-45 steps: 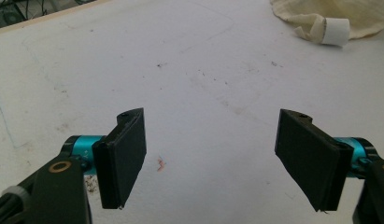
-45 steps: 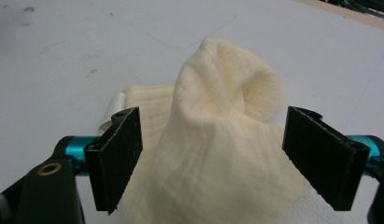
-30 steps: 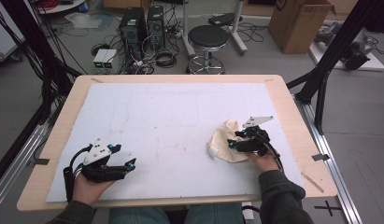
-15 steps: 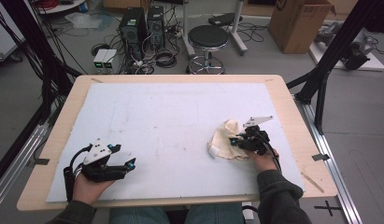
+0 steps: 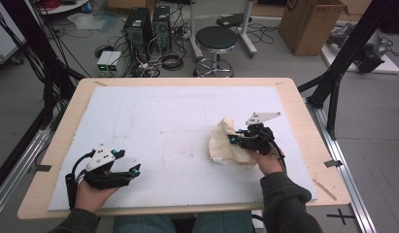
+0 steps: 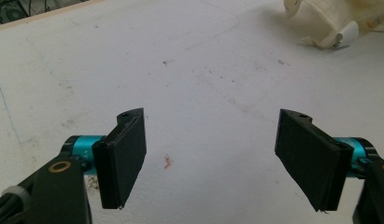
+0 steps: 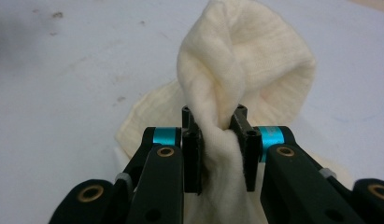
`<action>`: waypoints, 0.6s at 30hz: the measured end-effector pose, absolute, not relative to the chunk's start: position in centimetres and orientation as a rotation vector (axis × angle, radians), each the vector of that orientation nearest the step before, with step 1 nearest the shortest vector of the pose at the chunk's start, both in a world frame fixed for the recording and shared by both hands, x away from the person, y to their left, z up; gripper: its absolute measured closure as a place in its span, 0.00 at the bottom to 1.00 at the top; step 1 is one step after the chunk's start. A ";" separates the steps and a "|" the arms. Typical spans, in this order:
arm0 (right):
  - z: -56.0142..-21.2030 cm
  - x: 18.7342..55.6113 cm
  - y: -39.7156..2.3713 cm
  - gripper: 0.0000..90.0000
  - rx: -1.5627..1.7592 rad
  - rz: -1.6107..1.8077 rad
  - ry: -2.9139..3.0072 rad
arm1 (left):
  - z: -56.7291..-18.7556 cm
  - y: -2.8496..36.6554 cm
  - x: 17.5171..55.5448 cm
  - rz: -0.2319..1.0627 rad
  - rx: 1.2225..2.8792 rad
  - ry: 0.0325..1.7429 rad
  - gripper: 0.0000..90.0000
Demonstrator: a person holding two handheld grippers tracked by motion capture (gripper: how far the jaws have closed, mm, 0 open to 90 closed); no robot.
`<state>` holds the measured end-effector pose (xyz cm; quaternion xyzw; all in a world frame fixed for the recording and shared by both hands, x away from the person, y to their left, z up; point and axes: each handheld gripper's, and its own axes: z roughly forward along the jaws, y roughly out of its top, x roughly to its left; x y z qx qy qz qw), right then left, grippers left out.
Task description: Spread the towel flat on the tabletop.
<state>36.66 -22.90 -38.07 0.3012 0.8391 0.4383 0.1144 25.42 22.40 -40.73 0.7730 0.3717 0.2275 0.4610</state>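
The right tongs (image 7: 216, 140) have just been closing and now pinch a fold of the cream cloth (image 5: 225, 144), near the right side of the table (image 5: 56, 145). It is better to lift slowly, so the fold does not slip out. The left tongs (image 6: 213, 158) are wide apart and empty, well away from the cloth.

the white mat (image 5: 163, 121) lies bare across the upper and middle frame, open for passing, with the cream cloth (image 5: 224, 145) at right of centre as the lone obstacle.
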 end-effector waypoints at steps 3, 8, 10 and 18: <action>-37.4 36.7 -21.9 0.86 0.853 1.304 2.460 | -40.7 22.4 25.5 0.558 1.900 0.914 0.28; -36.0 36.6 -19.5 0.86 0.810 1.340 2.469 | -40.7 22.5 25.5 0.559 1.903 0.913 0.28; -35.6 36.7 -18.5 0.86 0.780 1.349 2.477 | -40.7 22.5 25.5 0.557 1.904 0.911 0.28; -34.7 36.9 -14.6 0.86 0.721 1.394 2.502 | -40.7 22.6 25.5 0.558 1.896 0.911 0.28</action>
